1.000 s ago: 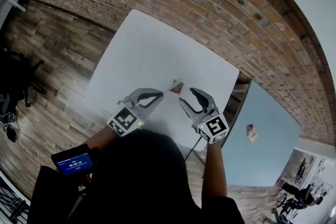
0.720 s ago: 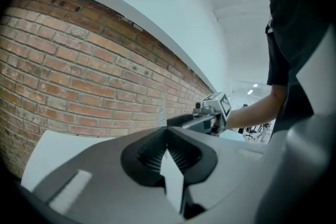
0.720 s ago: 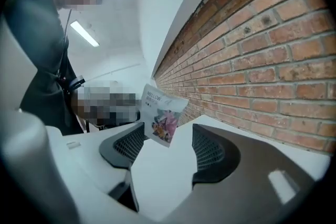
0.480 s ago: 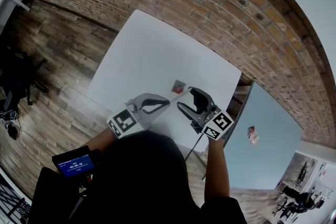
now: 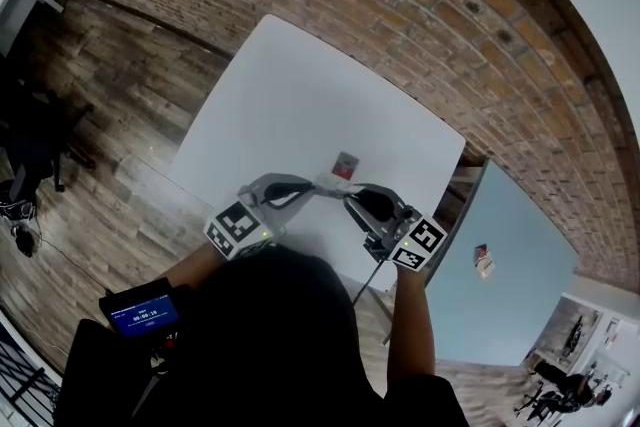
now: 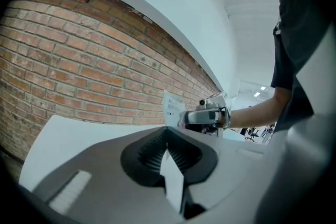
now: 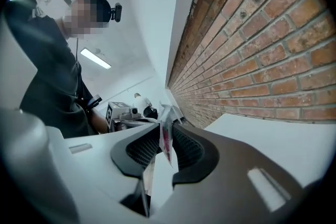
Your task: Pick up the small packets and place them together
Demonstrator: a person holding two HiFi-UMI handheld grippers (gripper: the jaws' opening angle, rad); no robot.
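Note:
My left gripper [image 5: 305, 187] is shut on a thin white packet [image 6: 171, 106] that sticks out past its fingertips above the white table [image 5: 290, 95]. The packet's free end [image 5: 327, 183] reaches into my right gripper [image 5: 350, 197], which faces the left one. In the right gripper view the packet [image 7: 166, 136], white with red print, stands between the closing jaws with a narrow gap on each side. A second small red packet [image 5: 345, 165] lies flat on the table just beyond both grippers.
A brick wall [image 5: 420, 5] runs behind the table. A light-blue table [image 5: 500, 275] stands to the right with another small packet [image 5: 481, 257] on it. Wooden floor [image 5: 90, 105] lies to the left. The person's sleeve and a wrist screen [image 5: 145, 313] are at the bottom.
The two grippers have come together tip to tip. The white packet in the left gripper now reaches into the right gripper, whose jaws have narrowed around it.

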